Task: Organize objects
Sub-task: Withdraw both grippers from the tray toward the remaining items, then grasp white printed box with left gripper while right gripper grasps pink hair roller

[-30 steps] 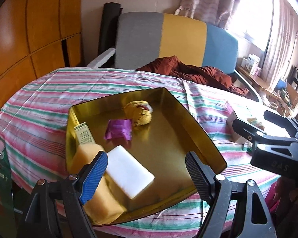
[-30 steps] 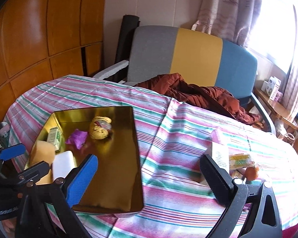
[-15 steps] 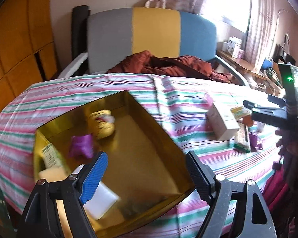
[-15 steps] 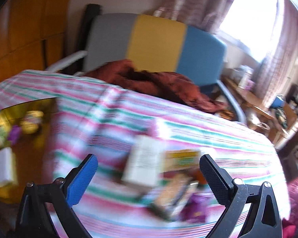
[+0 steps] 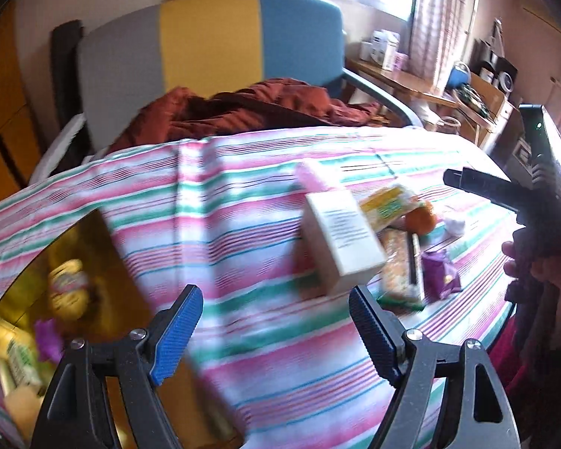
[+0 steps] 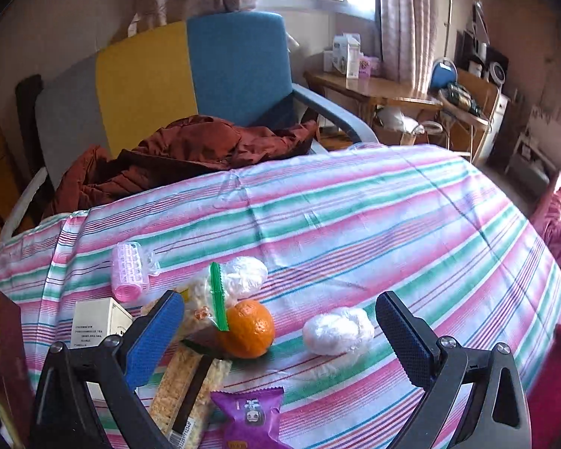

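While both grippers are hovering spread and empty | right gripper (image 6: 278, 333) is framing an orange (image 6: 248, 328) on the striped cloth (image 6: 355, 217) | left gripper (image 5: 275, 325) is facing a white box (image 5: 342, 237) | gold tray (image 5: 101, 258) is sitting far left.

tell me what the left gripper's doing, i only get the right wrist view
Observer: The left gripper is open and empty, aimed at the cloth just short of the white box.
Operator: ok whats in the tray
Observer: The tray holds a yellow toy, a purple packet and a green carton, all blurred.
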A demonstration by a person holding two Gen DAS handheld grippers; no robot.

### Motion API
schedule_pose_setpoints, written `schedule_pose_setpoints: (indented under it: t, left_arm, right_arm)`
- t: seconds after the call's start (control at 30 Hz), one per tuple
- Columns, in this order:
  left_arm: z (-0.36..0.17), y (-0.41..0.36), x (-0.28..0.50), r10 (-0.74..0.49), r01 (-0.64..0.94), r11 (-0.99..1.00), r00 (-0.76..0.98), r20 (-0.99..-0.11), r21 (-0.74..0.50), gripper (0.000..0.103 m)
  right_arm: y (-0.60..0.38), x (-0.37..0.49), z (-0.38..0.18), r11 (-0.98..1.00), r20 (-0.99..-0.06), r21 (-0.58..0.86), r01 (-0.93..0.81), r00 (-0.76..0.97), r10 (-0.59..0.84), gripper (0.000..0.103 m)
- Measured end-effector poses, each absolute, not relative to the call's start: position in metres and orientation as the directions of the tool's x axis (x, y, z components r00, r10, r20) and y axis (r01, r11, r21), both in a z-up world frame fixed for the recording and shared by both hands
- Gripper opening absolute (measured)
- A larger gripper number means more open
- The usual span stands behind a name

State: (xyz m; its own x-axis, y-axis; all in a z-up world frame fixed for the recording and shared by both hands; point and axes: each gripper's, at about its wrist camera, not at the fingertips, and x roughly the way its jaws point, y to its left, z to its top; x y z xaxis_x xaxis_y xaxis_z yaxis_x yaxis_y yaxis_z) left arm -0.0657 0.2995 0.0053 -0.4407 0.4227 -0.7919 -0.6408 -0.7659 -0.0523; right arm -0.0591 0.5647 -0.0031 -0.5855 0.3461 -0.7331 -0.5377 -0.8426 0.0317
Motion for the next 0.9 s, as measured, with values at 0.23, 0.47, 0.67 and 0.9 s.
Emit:
schedule_pose_setpoints:
  t: [0.23, 0.47, 0.67, 0.9]
  left_arm:
    - [-0.014, 0.362, -0.078, 0.424, -0.678, -0.732, -0.374, -0.825, -0.069, 0.086]
    - [-0.036, 0.402, -0.096, 0.395, -0.679, -0.732, -0.359, -0.846, -0.053, 0.090]
    - [-0.063, 0.399, -0.121, 0.361, -0.631, -0.770, -0.299, -0.883, -0.101, 0.055]
    - [-0.061, 0.359, -0.106, 0.412, -0.623, -0.767, -0.290, -0.864, -0.156, 0.051]
  right_arm:
    - [0.593, -0.049, -0.008, -0.780, -0.762, 0.171, -0.602, -0.582, 0.282, 0.103]
    - [0.602, -0.049, -0.010, -0.755, -0.768, 0.236, -0.611, -0.593, 0.240, 0.103]
    - [0.598, -0.053, -0.012, -0.773, -0.773, 0.223, -0.594, -0.591, 0.231, 0.103]
    - [0.591, -0.053, -0.008, -0.797, -0.759, 0.215, -0.564, -0.610, 0.227, 0.103]
